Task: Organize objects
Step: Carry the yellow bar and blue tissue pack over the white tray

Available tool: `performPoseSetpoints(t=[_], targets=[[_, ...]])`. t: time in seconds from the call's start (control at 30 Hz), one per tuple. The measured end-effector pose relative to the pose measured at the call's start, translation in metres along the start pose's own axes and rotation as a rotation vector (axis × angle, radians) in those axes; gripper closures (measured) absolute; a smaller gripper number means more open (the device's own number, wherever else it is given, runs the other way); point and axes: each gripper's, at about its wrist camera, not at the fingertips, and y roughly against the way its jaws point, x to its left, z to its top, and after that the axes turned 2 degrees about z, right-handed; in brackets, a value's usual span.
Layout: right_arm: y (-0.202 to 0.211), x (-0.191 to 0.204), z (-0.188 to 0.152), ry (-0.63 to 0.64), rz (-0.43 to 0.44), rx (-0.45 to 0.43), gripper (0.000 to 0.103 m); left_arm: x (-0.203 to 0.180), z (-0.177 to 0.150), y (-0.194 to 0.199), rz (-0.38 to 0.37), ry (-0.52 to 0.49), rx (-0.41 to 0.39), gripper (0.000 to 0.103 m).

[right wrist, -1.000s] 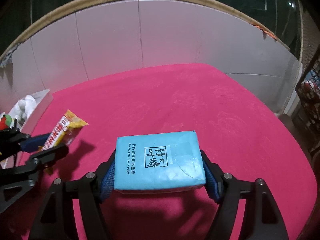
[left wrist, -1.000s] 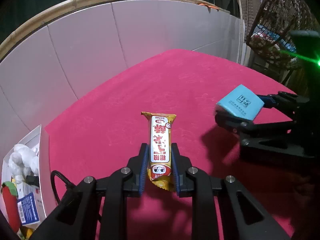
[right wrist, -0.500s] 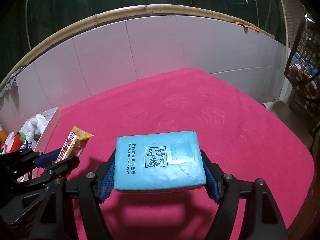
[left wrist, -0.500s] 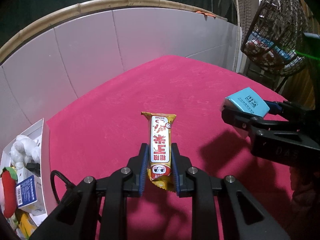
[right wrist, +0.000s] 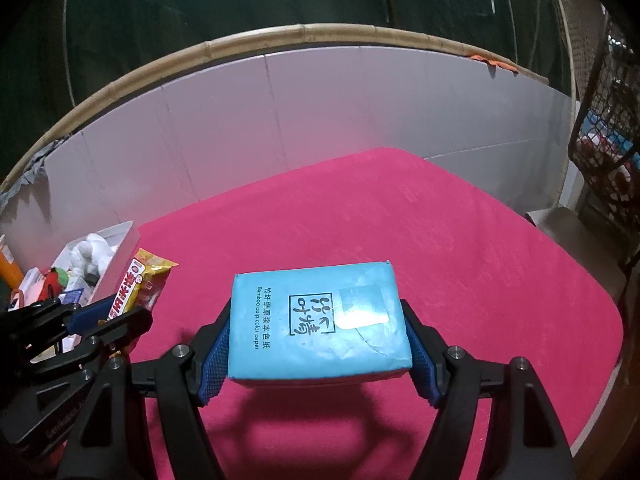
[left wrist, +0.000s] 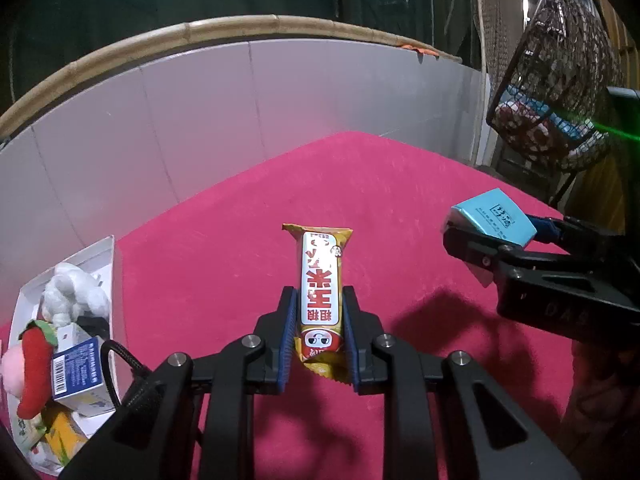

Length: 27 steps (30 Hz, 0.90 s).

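Yellow-and-red foil snack bar [left wrist: 320, 304] pinched low on its wrapper between the blue pads of the left hand-held gripper [left wrist: 319, 338], jaws nearly shut on it, long axis running straight ahead toward 12 o'clock, clear of the pink cloth-covered worktop [left wrist: 360, 184]. Light-blue rectangular tissue pack [right wrist: 320, 320] clamped across its width by the right hand-held gripper [right wrist: 320, 346], jaws spread wide around it, also lifted off the cloth. From the left wrist view, white open box [left wrist: 108, 248] already stocked with a white plush toy [left wrist: 72, 292], a red plush chilli [left wrist: 34, 364] and a small blue-and-white carton [left wrist: 78, 376], lying at about 9 o'clock near the worktop's left edge. Likely destination for both items, judging by the task. Left hand-held gripper much nearer that box; right one well apart from it, out at 3 o'clock in the left view, with the left gripper between. Probably snack bar first, swung toward 9 o'clock, bar still pointing away from the box.
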Motion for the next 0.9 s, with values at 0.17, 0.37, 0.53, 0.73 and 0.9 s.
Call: performPoseSetpoints(t=[0.17,0.37,0.53,0.73,0.9], targets=[[0.013,0.011,0.001,-0.01,0.02,-0.026,0.024,0.006,-0.001,0.013,0.014,0.015,-0.027,0.082],[0.017,0.026,0.003,0.013,0.039,-0.03,0.024,0.017,-0.004,0.026,0.033,0.042,-0.046,0.082],[0.018,0.037,0.003,0.03,0.056,-0.027,0.024,0.029,-0.006,0.035,0.046,0.063,-0.058,0.082],[0.02,0.059,0.004,0.069,0.081,-0.032,0.024,0.044,-0.013,0.044,0.065,0.092,-0.071,0.082],[0.023,0.08,0.002,0.103,0.102,-0.037,0.024,0.055,-0.017,0.053,0.086,0.115,-0.082,0.082]])
